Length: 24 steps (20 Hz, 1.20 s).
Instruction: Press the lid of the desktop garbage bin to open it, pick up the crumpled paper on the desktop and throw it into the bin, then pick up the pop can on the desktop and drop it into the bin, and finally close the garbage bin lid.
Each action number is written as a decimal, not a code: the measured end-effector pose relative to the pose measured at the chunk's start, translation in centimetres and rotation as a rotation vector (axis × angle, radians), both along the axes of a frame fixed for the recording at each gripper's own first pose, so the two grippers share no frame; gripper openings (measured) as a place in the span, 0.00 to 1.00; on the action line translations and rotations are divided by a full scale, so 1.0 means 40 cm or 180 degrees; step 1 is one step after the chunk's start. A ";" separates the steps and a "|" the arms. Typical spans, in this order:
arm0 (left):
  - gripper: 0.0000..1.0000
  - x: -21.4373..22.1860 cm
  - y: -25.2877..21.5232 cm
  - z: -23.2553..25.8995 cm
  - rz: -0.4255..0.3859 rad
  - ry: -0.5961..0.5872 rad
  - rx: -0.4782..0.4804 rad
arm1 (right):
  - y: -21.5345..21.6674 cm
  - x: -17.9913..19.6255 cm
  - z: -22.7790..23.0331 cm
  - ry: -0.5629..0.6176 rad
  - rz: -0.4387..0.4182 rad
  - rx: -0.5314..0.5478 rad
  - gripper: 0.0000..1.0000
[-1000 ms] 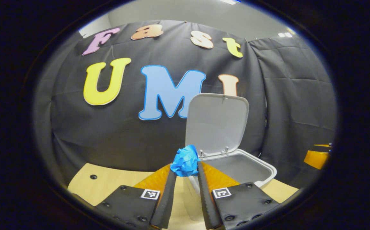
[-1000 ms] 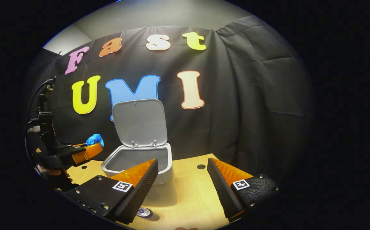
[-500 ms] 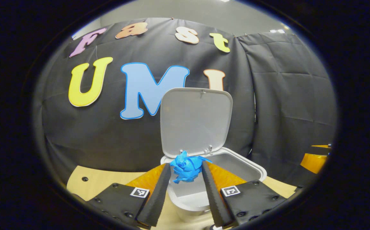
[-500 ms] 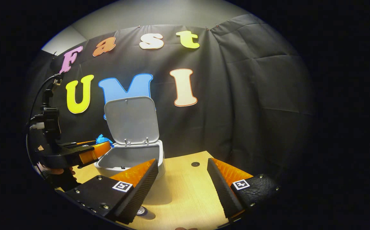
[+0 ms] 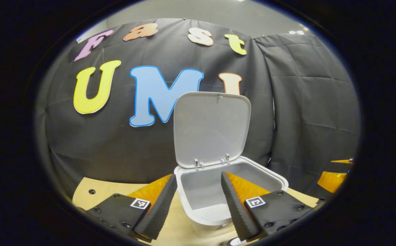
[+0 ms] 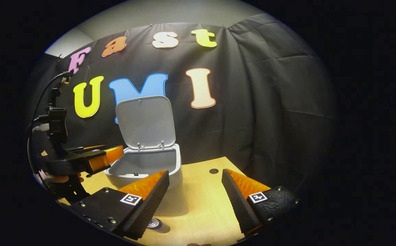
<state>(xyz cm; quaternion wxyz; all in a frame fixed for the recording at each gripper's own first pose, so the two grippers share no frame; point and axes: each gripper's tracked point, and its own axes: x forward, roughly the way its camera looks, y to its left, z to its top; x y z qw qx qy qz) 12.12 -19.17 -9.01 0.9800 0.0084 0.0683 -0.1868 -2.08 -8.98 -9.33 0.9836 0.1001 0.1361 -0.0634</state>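
The pale grey plastic desktop bin (image 5: 232, 191) is seen with its hinged lid (image 5: 211, 128) raised upright. The left gripper (image 5: 198, 194) is held spread and empty over the bin's near rim — the paper is judged dropped inside. The silver pop can (image 6: 154, 223) is left on the wooden desktop (image 6: 201, 205) before the bin, beneath the right gripper (image 6: 194, 198) — parted, empty. Can and lid closing remain.

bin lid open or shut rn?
Open. The lid stands upright on its hinges behind the garbage bin, and the grey inside is exposed in both gripper views.
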 end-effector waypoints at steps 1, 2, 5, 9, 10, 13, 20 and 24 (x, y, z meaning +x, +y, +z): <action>0.87 0.003 0.007 -0.001 0.0012 -0.0002 0.0001 | 0.011 0.000 -0.006 0.0016 0.0031 0.0005 1.00; 0.86 0.002 0.016 0.003 0.0030 -0.0006 0.0009 | 0.023 0.000 -0.016 0.0038 0.0074 0.0011 0.98; 0.86 0.004 0.046 0.010 0.0094 -0.0026 0.0018 | 0.072 -0.003 -0.050 0.0136 0.0243 0.0023 0.98; 0.85 -0.005 0.097 0.013 0.0221 -0.0021 -0.0002 | 0.143 -0.006 -0.104 0.0283 0.0533 0.0035 0.98; 0.85 -0.005 0.112 0.015 0.0258 -0.0013 -0.0009 | 0.158 -0.006 -0.116 0.0317 0.0600 0.0032 0.98; 0.85 -0.012 0.163 0.012 0.0382 0.0007 -0.0028 | 0.206 -0.008 -0.158 0.0449 0.0817 0.0012 0.98; 0.85 -0.034 0.273 0.004 0.0647 0.0063 -0.0040 | 0.291 -0.015 -0.252 0.0715 0.1224 0.0018 0.98; 0.85 -0.056 0.322 -0.005 0.0768 0.0105 -0.0057 | 0.336 -0.026 -0.309 0.0889 0.1434 -0.0009 0.98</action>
